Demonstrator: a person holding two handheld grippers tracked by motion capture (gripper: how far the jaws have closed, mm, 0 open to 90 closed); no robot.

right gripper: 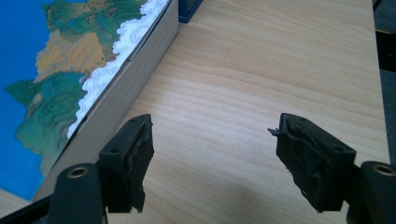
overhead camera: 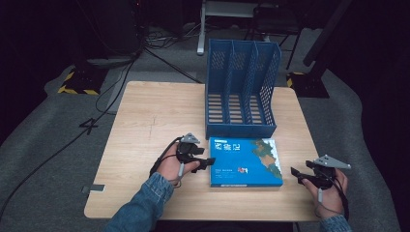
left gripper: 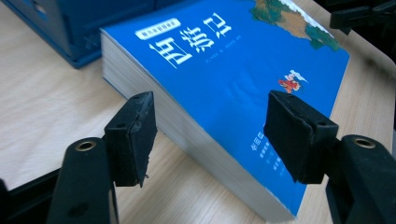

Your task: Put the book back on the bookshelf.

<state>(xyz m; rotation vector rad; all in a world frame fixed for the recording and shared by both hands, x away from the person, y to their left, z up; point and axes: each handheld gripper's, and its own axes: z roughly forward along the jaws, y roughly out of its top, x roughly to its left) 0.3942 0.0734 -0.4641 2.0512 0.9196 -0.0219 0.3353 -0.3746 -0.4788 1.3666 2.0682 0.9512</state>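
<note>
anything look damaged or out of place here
The pad on one jaw of the right gripper looks torn: its edge is ragged and a frayed bit sticks out. Otherwise nothing stands out: the blue book lies flat and square before the upright blue file rack.

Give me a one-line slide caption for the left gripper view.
Open left tool straddling the page edge of a blue paperback lying flat on the wooden table.

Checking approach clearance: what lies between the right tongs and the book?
Only bare wooden table: in the right gripper view, the open right tongs face plain wood beside the book.
</note>
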